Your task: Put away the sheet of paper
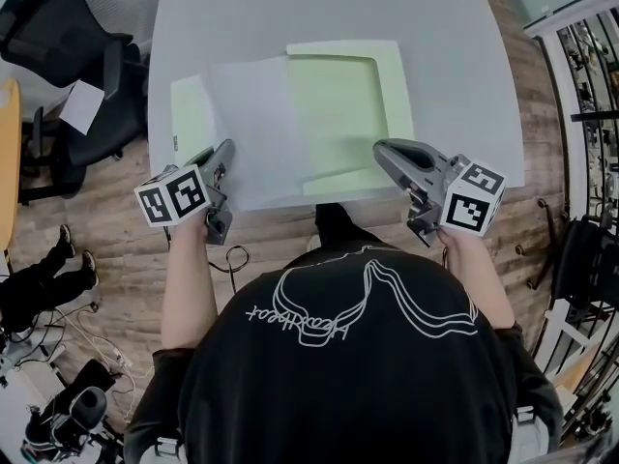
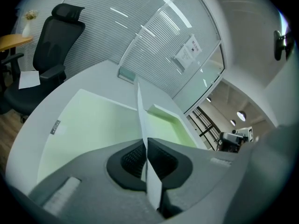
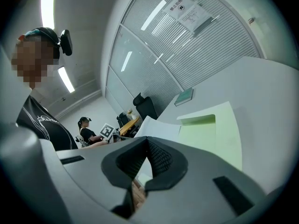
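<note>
Lower left of frame, forearm reaching forward, the left gripper (image 1: 225, 151) pinches the white sheet of paper (image 1: 256, 129) at its corner, over the pale green folder (image 1: 340, 104). Lower right, the right gripper (image 1: 383, 149) hovers, jaws together, empty.

A black office chair (image 1: 58, 27) bearing a loose white page (image 1: 82, 106) stands beside the grey table (image 1: 387, 8)

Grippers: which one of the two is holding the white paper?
The left gripper: its fingers are pinched shut on the edge of the white sheet of paper. The right gripper holds nothing.
</note>
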`<action>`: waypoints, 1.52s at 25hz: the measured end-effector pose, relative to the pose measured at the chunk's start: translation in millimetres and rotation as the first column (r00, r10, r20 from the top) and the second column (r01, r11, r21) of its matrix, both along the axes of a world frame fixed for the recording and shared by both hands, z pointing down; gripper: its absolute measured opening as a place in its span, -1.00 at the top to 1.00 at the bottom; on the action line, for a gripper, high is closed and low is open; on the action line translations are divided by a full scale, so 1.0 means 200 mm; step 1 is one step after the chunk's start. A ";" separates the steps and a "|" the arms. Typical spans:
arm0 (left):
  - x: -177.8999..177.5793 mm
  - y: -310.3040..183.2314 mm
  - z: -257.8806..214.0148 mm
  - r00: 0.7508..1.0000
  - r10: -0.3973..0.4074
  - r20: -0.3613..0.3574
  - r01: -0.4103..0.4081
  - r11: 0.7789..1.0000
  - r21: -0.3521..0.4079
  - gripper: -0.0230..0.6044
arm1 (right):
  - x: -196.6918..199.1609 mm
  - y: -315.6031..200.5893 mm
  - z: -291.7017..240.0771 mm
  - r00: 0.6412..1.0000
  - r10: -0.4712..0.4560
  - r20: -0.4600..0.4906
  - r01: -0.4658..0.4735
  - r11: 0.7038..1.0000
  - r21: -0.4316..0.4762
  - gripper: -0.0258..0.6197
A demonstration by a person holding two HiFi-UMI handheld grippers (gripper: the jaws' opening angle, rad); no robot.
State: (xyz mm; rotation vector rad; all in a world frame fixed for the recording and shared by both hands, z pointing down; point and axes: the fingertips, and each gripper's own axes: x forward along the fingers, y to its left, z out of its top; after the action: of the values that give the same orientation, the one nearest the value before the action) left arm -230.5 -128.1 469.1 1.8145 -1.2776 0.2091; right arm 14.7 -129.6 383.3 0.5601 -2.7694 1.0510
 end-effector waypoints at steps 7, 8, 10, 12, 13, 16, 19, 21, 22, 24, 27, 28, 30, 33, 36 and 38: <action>0.08 -0.04 0.04 1.000 0.016 -0.021 -0.016 1.000 -0.018 0.89 | 0.03 -0.03 0.01 1.000 0.013 0.001 -0.013 1.000 -0.005 0.89; 0.09 -0.05 0.04 0.999 0.018 -0.027 -0.019 1.000 -0.017 0.89 | 0.03 -0.03 0.01 1.000 0.015 0.001 -0.015 1.000 -0.006 0.89; 0.11 -0.06 0.04 0.999 0.023 -0.039 -0.024 1.000 -0.017 0.89 | 0.04 -0.04 0.02 1.000 0.020 0.003 -0.020 1.000 -0.009 0.89; 0.13 -0.07 0.04 0.998 0.029 -0.052 -0.030 0.999 -0.018 0.89 | 0.05 -0.04 0.03 1.000 0.027 0.004 -0.027 1.000 -0.012 0.89; 0.15 -0.08 0.04 0.998 0.032 -0.061 -0.033 0.999 -0.019 0.89 | 0.06 -0.04 0.03 1.000 0.030 0.005 -0.030 0.999 -0.014 0.89; 0.19 -0.09 0.05 0.996 0.032 -0.085 -0.035 0.999 -0.028 0.89 | 0.07 -0.04 0.04 0.999 0.039 0.006 -0.039 0.999 -0.019 0.89; 0.23 -0.10 0.07 0.994 0.028 -0.106 -0.032 0.999 -0.039 0.89 | 0.09 -0.04 0.05 0.999 0.047 0.009 -0.047 0.999 -0.024 0.89; 0.25 -0.11 0.08 0.993 0.028 -0.113 -0.033 0.998 -0.045 0.89 | 0.09 -0.05 0.06 0.998 0.054 0.012 -0.054 0.998 -0.027 0.89; 0.27 -0.12 0.09 0.993 0.028 -0.114 -0.034 0.998 -0.047 0.89 | 0.10 -0.05 0.07 0.998 0.057 0.012 -0.057 0.998 -0.029 0.89; 0.29 -0.13 0.10 0.993 0.029 -0.115 -0.035 0.998 -0.050 0.89 | 0.11 -0.05 0.07 0.998 0.064 0.014 -0.063 0.997 -0.032 0.89; 0.32 -0.15 0.10 0.993 0.028 -0.117 -0.034 0.998 -0.052 0.89 | 0.12 -0.05 0.08 0.997 0.070 0.020 -0.069 0.997 -0.041 0.89; 0.33 -0.16 0.10 0.993 0.027 -0.119 -0.034 0.998 -0.053 0.89 | 0.12 -0.05 0.09 0.997 0.071 0.023 -0.070 0.997 -0.044 0.89; 0.34 -0.18 0.12 0.991 0.024 -0.131 -0.032 0.998 -0.060 0.89 | 0.12 -0.05 0.10 0.997 0.071 0.023 -0.070 0.996 -0.048 0.89; 0.35 -0.20 0.14 0.987 0.013 -0.159 -0.025 0.997 -0.075 0.89 | 0.13 -0.06 0.11 0.997 0.078 0.021 -0.077 0.996 -0.054 0.89; 0.37 -0.23 0.16 0.983 0.001 -0.185 -0.017 0.996 -0.085 0.89 | 0.14 -0.06 0.12 0.996 0.089 0.020 -0.088 0.994 -0.058 0.89; 0.38 -0.24 0.17 0.979 -0.007 -0.202 -0.012 0.996 -0.093 0.89 | 0.15 -0.06 0.13 0.995 0.094 0.020 -0.093 0.994 -0.062 0.89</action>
State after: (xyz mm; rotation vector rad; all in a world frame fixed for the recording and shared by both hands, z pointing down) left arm -154.3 -176.8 502.8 1.7104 -1.1047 0.0821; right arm 44.9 -141.5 409.9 0.6795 -2.7436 1.1645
